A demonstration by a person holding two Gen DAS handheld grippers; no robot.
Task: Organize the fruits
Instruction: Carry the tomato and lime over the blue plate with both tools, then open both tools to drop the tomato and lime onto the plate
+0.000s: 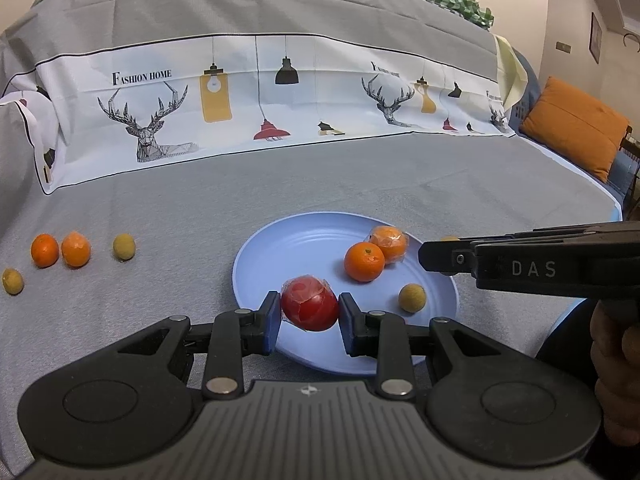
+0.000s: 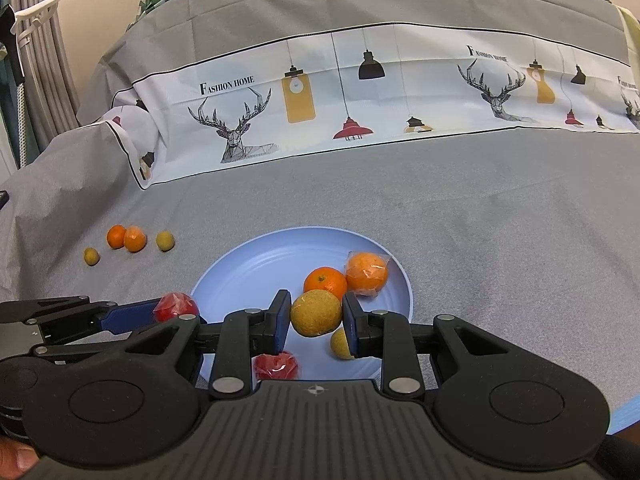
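Left gripper (image 1: 308, 312) fingers clamped on wrapped red fruit (image 1: 310, 303) over blue plate (image 1: 280, 248); right gripper (image 2: 316, 314) fingers gripping yellow-brown fruit (image 2: 316, 313) above it.

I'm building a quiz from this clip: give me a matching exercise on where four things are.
Things:
1. red wrapped fruit
2. large yellow-brown round fruit
3. bare orange mandarin
4. two orange fruits side by side

Places:
A. on the grey cloth, off the plate
B. between the left gripper's pads
C. lying on the pale blue round plate
D. between the right gripper's pads

Pairs: 1-B, 2-D, 3-C, 4-A
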